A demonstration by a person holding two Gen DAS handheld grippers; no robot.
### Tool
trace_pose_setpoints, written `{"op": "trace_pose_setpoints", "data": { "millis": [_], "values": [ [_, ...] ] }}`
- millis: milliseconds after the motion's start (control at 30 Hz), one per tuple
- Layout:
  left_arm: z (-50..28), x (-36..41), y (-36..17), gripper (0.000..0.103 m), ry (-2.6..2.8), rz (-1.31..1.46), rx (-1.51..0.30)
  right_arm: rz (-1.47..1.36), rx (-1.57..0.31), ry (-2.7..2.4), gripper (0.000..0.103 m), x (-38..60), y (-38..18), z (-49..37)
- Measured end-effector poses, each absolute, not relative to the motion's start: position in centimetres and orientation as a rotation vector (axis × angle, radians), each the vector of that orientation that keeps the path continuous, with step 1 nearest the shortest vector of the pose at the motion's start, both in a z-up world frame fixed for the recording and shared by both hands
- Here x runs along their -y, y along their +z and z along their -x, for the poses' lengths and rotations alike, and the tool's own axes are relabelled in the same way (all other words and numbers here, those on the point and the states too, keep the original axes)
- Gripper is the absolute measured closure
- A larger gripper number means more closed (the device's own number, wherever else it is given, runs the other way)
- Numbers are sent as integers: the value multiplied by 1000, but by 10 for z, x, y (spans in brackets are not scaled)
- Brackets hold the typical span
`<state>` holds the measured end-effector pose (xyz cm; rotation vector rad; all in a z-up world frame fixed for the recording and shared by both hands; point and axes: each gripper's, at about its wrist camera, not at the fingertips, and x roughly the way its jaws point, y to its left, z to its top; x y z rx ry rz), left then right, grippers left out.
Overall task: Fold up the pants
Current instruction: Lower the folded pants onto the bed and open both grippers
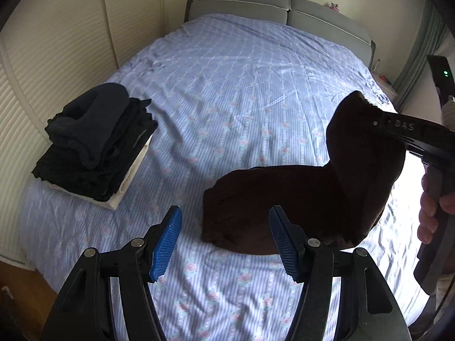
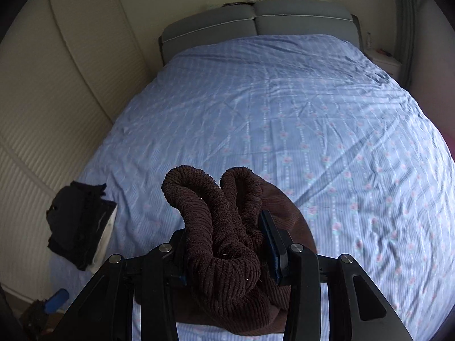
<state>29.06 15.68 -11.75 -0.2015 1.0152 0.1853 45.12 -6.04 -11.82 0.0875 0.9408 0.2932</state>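
Blue flowered bedding (image 1: 227, 91) covers a wide bed, closed off at the far end by a grey padded headboard (image 1: 241, 2) and flanked on one side by pale slatted wardrobe doors (image 1: 42, 85). From the left wrist view the dark brown pants (image 1: 284, 199) are seen whole: a folded portion lies flat on the sheet near the foot of the bed, while the far end is raised off the bedding in an upward curve. That raised end is seen held at the tip of the right gripper (image 1: 372, 123), which reaches in from the right edge with the person's right hand (image 1: 432, 207) wrapped round its handle. A stack of folded dark clothes (image 1: 96, 147) on a white layer is seen well apart from the pants, towards the wardrobe side.

Ribbed texture of the fabric is shown only by the right wrist view, where thick bunched folds of the pants (image 2: 227, 227) are seen clamped between the two fingers of the right gripper (image 2: 224, 248), with more cloth hanging beneath. In that view the stack (image 2: 79, 224) is pushed to the left edge, and a blue object (image 2: 57, 301) is seen low beside the bed; what it is cannot be told.

The left gripper (image 1: 224, 244) is held above the sheet with its blue pads (image 1: 166, 244) spread wide and nothing between them, the near edge of the pants lying just beyond its right finger
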Motion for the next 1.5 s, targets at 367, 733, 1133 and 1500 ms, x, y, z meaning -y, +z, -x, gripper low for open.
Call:
{"op": "trace_pose_setpoints", "data": {
  "millis": [367, 733, 1133, 1500],
  "values": [
    [-241, -233, -130, 40, 286, 251, -1055, 258, -1171, 442, 56, -114, -221, -414],
    [-230, -273, -113, 28, 393, 242, -986, 235, -1201, 688, 26, -153, -185, -364],
    [-301, -188, -137, 26, 15, 254, -1044, -66, -1156, 295, 24, 36, -159, -372],
    [-411, -142, -204, 27, -37, 279, -1217, -323, -1259, 40, 24, 129, -218, -371]
  ]
}}
